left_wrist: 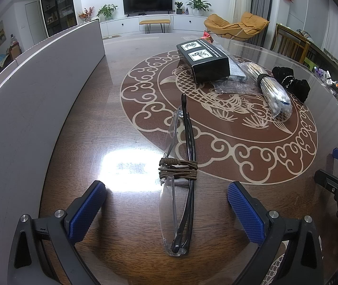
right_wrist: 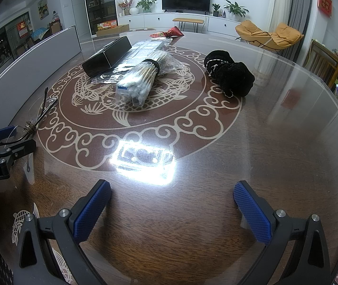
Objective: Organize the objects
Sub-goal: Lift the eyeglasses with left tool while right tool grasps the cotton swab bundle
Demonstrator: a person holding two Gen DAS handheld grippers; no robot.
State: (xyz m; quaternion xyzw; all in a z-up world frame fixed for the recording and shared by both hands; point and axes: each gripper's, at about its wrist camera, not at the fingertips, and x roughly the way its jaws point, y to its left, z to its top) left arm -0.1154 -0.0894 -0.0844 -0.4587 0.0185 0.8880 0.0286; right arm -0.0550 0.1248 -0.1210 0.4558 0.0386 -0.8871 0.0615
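Two claws: both spread wide, neither clamped on anything.
Left gripper [left_wrist: 166, 204]: pads apart, folded glasses [left_wrist: 180, 178] (wound with brown cord [left_wrist: 178, 169]) lying between them on the table [left_wrist: 121, 123], untouched.
Ahead, right of it: black box [left_wrist: 203, 62], bagged cotton swabs [left_wrist: 273, 91], black velvet scrunchies [left_wrist: 290, 80].
Right gripper [right_wrist: 172, 211]: fingers apart over bare tabletop; swabs and scrunchies well ahead.

Table [right_wrist: 275, 142] dark brown wood, cream koi-and-cloud pattern. Gripper pads [left_wrist: 87, 210] blue, textured. Box [left_wrist: 207, 65] black, white panels. Scrunchies [right_wrist: 230, 73] black. Glasses [left_wrist: 180, 190] clear lenses, brown cord [left_wrist: 178, 169].
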